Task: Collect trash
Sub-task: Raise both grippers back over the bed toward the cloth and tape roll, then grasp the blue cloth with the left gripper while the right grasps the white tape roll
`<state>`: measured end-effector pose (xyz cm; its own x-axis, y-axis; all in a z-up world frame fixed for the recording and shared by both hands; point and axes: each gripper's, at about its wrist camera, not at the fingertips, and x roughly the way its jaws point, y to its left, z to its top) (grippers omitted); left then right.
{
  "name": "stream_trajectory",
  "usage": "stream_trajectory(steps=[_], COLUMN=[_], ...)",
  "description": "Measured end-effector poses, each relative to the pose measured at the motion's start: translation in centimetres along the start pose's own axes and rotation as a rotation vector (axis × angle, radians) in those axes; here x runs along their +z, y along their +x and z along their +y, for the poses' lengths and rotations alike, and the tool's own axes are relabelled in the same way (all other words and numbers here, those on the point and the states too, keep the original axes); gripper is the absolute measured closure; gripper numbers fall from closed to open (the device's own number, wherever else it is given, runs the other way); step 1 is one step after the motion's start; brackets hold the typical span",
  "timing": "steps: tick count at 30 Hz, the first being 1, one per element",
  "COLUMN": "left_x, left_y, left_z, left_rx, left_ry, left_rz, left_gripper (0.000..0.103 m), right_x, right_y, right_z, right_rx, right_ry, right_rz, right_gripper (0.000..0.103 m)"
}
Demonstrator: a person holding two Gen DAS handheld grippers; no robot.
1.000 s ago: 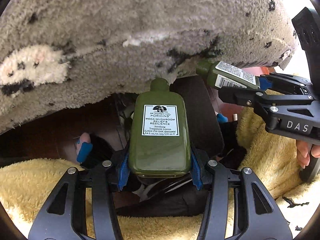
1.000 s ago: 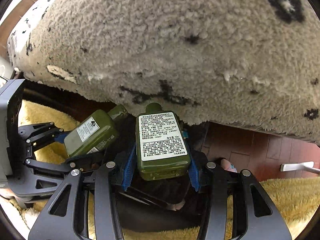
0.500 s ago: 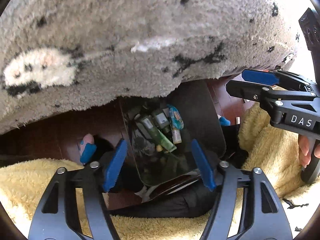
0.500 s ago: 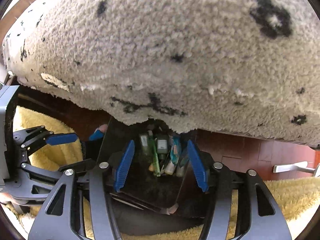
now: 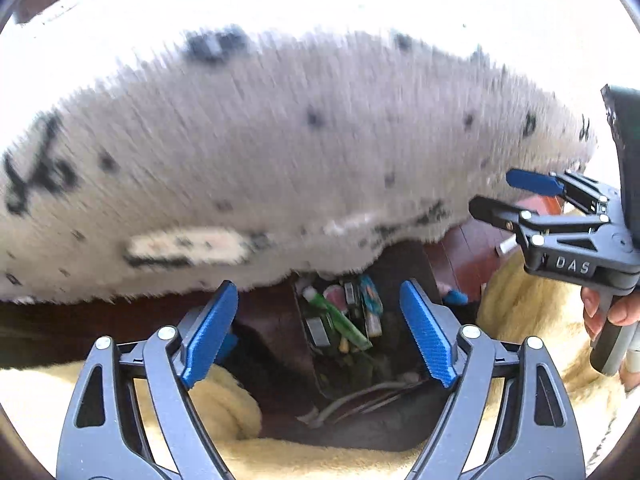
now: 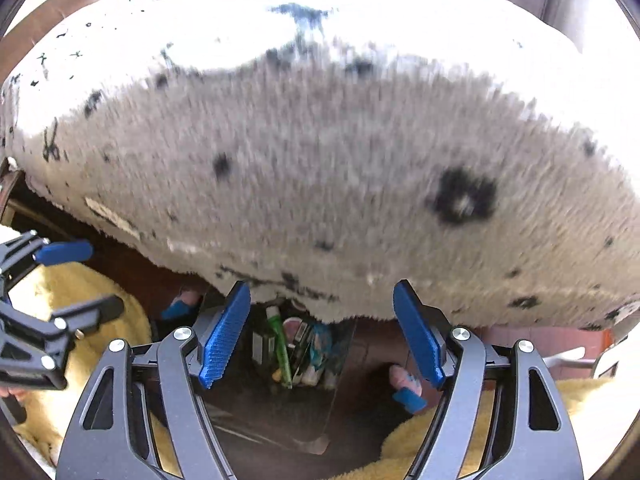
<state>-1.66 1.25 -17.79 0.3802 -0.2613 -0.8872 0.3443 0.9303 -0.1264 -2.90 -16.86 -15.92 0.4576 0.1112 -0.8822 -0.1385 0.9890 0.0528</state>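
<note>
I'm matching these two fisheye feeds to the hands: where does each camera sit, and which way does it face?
Left wrist: on the left tool, facing steeply down into the trash bin; its open blue pads show, and the right tool with a hand.
Right wrist: on the right tool, facing down at the bin; open pads show, left tool at left edge.
Shared: bin, spotted grey rug, yellow fleece.

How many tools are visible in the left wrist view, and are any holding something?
2. The left tool fills the bottom of the frame, jaws wide over the dark bin. The right tool enters from the right edge. Both are empty, jaws having just been opening.
</note>
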Motion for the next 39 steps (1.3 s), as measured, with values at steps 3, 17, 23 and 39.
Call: stream_trajectory(steps=[3,17,23,39], left_x=[1.4,14.3,21.1,33.1], left_y=[-2.1,-7.1,-6.1,4.7], left_z=[0.4,3.1,5.3,6.5], left_rx=[0.014,0.181,0.195,0.244], left_ry=[0.008,0.039,-0.027,-0.064], left_rz=[-0.053,-0.270,-0.279,-0.251], left_gripper=[0.022,0.019,0.019,0.019], right_x=[1.4,14.3,21.3,34.9], right_y=[-2.0,-8.1,-5.5,6.9], right_z=[0.1,-2.2,-3.6,-7.1], right_rx=[0.010,-0.128,-0.167,-0.137], right_ry=[-0.017,-0.063,-0.051,0.063], right_rz=[-0.045,-0.294,-0.315,-0.281], right_gripper=[0.027,0.024,0.024,0.024])
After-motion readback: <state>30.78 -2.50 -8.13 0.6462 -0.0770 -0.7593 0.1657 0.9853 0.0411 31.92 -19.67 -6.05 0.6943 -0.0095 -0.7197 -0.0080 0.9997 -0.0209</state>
